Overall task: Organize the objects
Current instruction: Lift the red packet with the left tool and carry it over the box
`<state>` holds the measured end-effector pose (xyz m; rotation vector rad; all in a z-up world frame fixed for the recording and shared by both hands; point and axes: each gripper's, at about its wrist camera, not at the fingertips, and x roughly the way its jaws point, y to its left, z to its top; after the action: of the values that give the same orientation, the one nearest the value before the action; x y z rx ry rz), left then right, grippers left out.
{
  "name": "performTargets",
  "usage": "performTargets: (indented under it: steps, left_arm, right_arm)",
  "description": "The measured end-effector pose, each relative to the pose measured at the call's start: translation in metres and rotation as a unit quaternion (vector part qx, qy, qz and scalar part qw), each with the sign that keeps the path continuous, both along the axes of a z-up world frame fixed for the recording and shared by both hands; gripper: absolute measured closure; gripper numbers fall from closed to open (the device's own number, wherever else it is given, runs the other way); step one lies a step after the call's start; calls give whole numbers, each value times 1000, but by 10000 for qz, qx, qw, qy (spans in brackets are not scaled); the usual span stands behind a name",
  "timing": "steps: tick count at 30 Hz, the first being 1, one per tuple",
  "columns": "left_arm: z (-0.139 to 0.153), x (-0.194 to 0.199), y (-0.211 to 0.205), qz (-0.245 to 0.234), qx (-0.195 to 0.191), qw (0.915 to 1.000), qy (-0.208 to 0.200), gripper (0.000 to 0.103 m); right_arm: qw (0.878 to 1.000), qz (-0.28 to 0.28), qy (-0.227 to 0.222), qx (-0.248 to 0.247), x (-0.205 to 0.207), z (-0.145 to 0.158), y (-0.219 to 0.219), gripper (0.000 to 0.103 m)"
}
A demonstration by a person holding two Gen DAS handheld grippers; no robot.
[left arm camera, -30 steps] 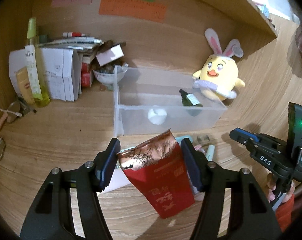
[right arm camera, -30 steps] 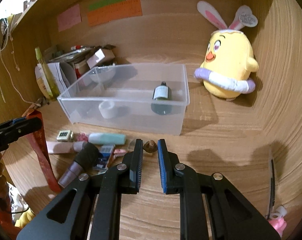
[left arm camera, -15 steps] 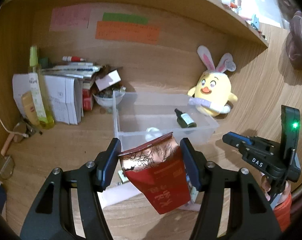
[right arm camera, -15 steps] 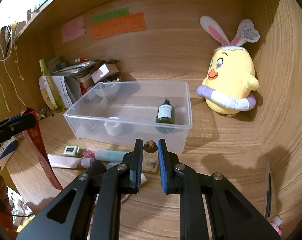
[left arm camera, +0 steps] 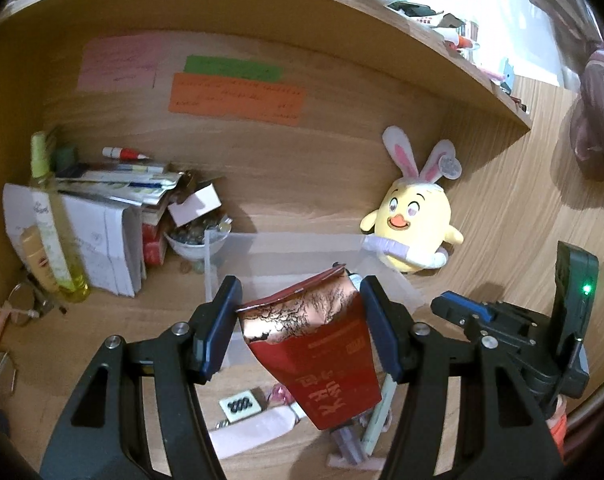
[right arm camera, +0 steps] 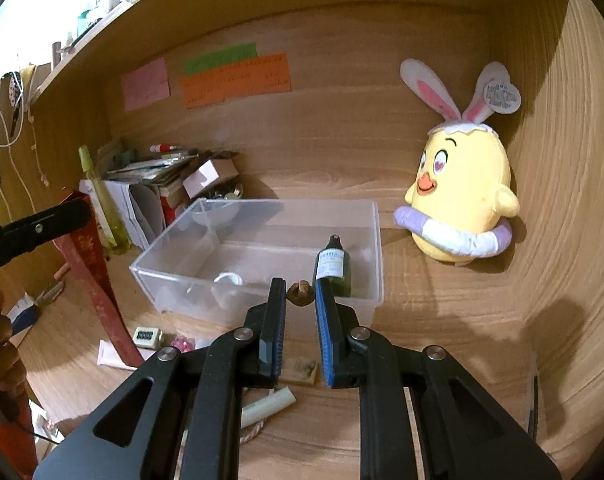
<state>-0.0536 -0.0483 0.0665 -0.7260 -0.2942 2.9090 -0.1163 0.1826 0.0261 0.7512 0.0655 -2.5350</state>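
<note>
My left gripper (left arm camera: pixel 300 294) is shut on a red envelope with a coppery top (left arm camera: pixel 321 352), held above the desk in front of the clear plastic bin (left arm camera: pixel 286 237). My right gripper (right arm camera: pixel 300 294) is shut on a small brown nut-like piece (right arm camera: pixel 300 295), just before the bin's (right arm camera: pixel 375 240) near right corner. Inside the bin stand a green bottle (right arm camera: pixel 333 268) and a white ring (right arm camera: pixel 228 280). The left wrist view shows the right gripper (left arm camera: pixel 457 308) at the right. On the desk below lie a white tile (left arm camera: pixel 240 402), a pink tube (left arm camera: pixel 254 432) and a pale green pen (left arm camera: pixel 375 412).
A yellow plush chick with bunny ears (right arm camera: pixel 461 200) sits right of the bin against the side wall. Left of the bin are stacked papers and books (left arm camera: pixel 102 240), a yellow-green bottle (left arm camera: pixel 52 232) and a bowl (left arm camera: pixel 196 242). A shelf (left arm camera: pixel 341 12) runs overhead.
Both grippers have risen and pulled back from the desk, so the bin and loose items sit lower and smaller. Each still holds its object.
</note>
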Motion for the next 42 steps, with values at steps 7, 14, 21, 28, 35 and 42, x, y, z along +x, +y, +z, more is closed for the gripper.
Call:
performTargets:
  steps: [7,14,21,28,35,42]
  left_arm:
    - [9,-22,-3,-52,140,9999,-8,42]
    - [20,-37,-3,-5,82,9999,101,42]
    - [30,-49,-8,135,53,9996,230,42]
    - [34,-51,-13,474,-210,9978,416,42]
    - [22,-69,-23,696,-366,9963,350,42]
    - [-7,-104,-29,807,-499,9953,-204,42]
  right_arm:
    - [9999,29,119,-20,-8,7,-6,90]
    - [9999,51,87,-33,-22,7,-15,90]
    - [9997,88,208,46,-31,13,-26,90]
    - [9992,115,375,119,-42,24,-37,90]
    - [9991,189,313,213,-54,20,-50,90]
    - [9989,289,-28,369,-71,-4,-64,90]
